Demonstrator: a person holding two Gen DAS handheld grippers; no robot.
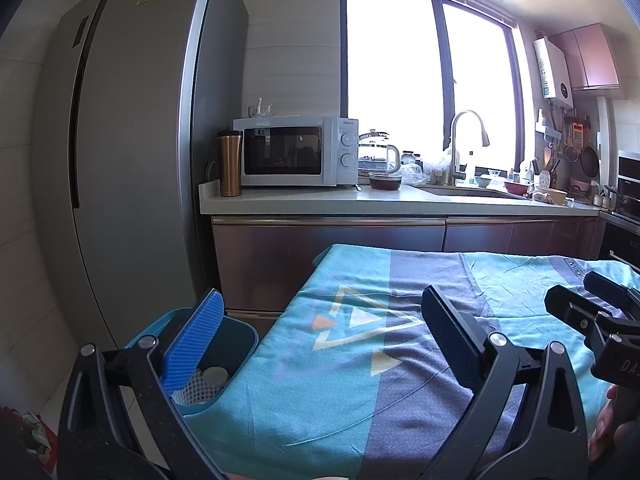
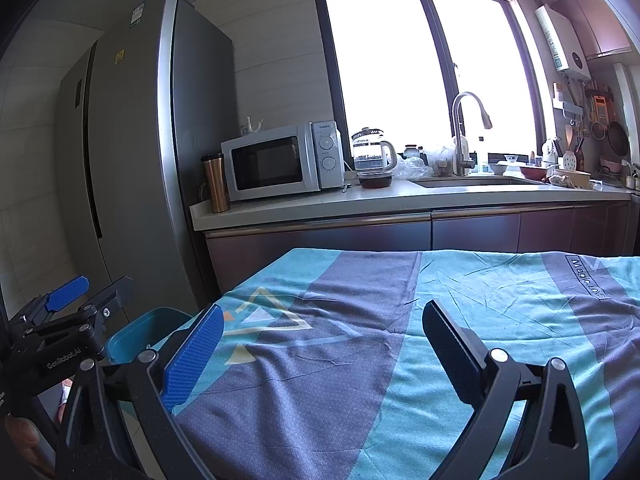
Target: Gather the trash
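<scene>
Both grippers gape wide, holding nothing. The teal bin point(image 1: 240, 344) sits at the tablecloth's point(image 1: 360, 380) left edge — nearest the left gripper point(image 1: 320, 344); right gripper point(image 2: 324, 344) farther — cloth bare.

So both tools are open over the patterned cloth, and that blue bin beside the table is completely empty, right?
Not quite. The blue bin is not empty: the left wrist view shows white netting and a round whitish disc lying in its bottom. The rest holds: the left tool and the right tool both stand open over the patterned cloth, holding nothing.
</scene>
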